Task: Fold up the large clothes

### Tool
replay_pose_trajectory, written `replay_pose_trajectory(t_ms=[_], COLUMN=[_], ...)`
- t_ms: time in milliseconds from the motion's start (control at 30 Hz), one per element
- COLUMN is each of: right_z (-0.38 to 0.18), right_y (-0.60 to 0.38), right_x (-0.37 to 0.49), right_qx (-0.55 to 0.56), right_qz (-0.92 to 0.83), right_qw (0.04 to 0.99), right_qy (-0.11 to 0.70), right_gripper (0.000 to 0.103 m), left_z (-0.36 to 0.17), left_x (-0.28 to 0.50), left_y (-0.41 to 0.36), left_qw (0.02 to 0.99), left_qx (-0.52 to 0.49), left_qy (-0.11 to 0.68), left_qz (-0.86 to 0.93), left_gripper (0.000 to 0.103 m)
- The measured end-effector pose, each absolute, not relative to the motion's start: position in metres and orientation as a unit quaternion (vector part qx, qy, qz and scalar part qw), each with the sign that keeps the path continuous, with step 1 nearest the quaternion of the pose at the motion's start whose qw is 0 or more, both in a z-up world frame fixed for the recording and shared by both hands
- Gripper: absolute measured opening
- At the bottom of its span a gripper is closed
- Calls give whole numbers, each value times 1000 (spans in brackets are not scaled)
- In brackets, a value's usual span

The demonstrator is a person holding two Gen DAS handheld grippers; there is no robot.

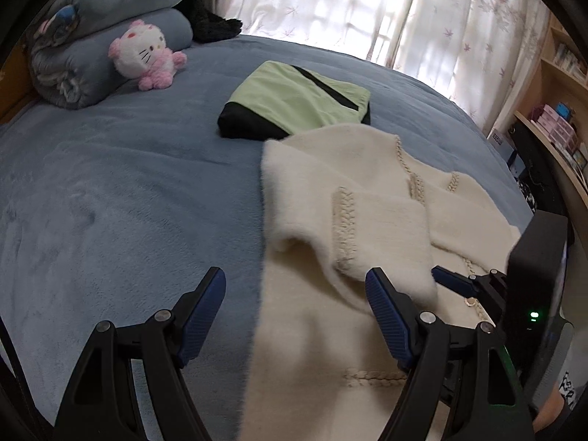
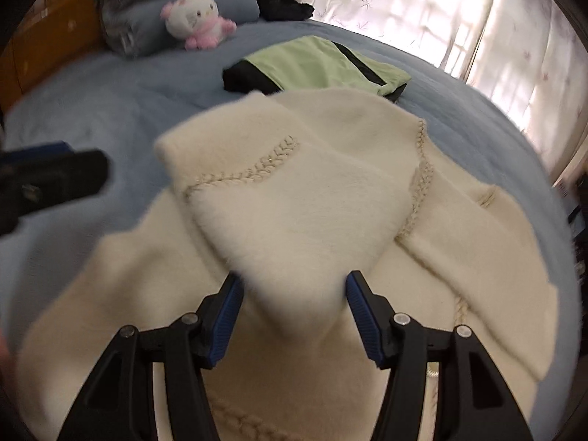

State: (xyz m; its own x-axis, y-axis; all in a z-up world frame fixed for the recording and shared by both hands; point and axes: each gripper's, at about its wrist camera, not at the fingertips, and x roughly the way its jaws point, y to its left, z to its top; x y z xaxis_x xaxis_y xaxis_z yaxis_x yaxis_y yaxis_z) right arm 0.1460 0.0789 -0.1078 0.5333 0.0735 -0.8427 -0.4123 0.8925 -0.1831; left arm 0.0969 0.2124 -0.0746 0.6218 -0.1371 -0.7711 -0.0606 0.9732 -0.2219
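Your left tongs [image 1: 294, 316] are spread wide, gripping nothing, over the left edge of a fluffy cream knitted cardigan with braided trim [image 1: 367, 198] lying on a bed covered in blue-grey plush [image 1: 110, 183]. Your right tongs [image 2: 294, 312] are also spread, with a folded-over cream sleeve [image 2: 294, 213] lying between and ahead of their tips. Beyond the cardigan, farther from both tongs, sits a folded pale green and black garment [image 1: 294, 103]. Far ahead to the left rests a pink and white cat plush toy [image 1: 147, 51].
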Motion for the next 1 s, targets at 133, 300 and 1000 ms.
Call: replay_pose_trajectory(t_ms=[133, 300, 1000], right_z=[-116, -110, 8], right_y=[88, 86, 36], right_x=[158, 171, 215], right_qx=[-230, -212, -88], right_qz=[95, 86, 57], right_qw=[857, 858, 922], right_qy=[452, 460, 374], right_gripper=[56, 27, 7], left_z=[-79, -83, -58], left_x=[93, 90, 119], left_y=[229, 247, 265], left_qw=[893, 896, 918], left_qx=[-118, -116, -109], left_qy=[435, 429, 380], left_qz=[-15, 1, -6], left_gripper=[77, 77, 77])
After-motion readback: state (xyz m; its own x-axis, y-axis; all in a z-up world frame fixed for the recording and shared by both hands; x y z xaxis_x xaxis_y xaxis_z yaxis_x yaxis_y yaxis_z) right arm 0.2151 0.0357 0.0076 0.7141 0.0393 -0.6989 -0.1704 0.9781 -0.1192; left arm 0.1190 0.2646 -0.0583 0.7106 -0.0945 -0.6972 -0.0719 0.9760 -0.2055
